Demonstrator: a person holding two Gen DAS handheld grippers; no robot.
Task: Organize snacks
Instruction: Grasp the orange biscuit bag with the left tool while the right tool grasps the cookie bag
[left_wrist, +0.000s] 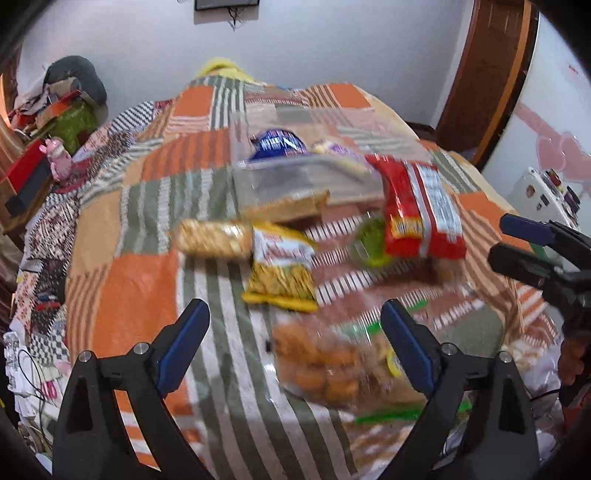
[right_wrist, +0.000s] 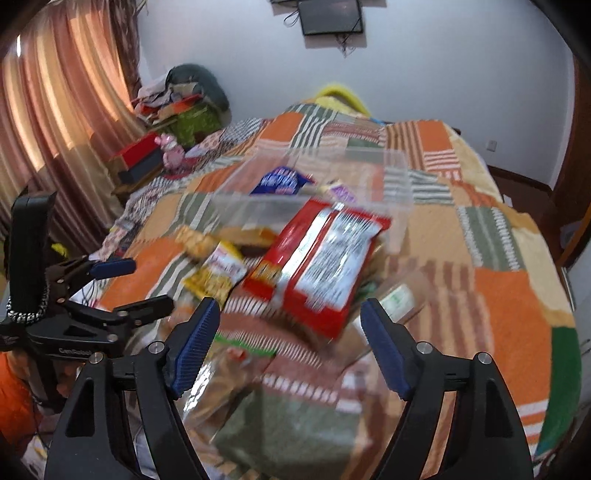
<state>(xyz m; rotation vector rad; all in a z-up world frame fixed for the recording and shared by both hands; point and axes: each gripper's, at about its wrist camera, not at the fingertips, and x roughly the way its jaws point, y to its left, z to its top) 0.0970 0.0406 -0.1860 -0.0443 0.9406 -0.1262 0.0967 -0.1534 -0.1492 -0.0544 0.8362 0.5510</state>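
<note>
Red pack (right_wrist: 317, 266), silver back panel w/ print, blurred, lying tilted over snack pile on bed (right_wrist: 509, 295), just in front of clear bin (left_wrist: 306, 177). Yellow pack (left_wrist: 282, 269) & biscuit roll (left_wrist: 214, 238) to its left. Left tongs (left_wrist: 295, 332) apart, holding nothing. Right tongs (right_wrist: 288, 328) apart, holding nothing.

Left wrist view: low over bed (left_wrist: 147, 206), facing along jaws toward far wall; snack pile close ahead. Right wrist view: similar height, offset right, angled slightly left — curtain (right_wrist: 55, 122) at left edge. Shared: red packet (left_wrist: 421, 206) (right_wrist: 321, 262), clear container (left_wrist: 306, 177) (right_wrist: 314, 184) — each view catches other gripper at edge.
</note>
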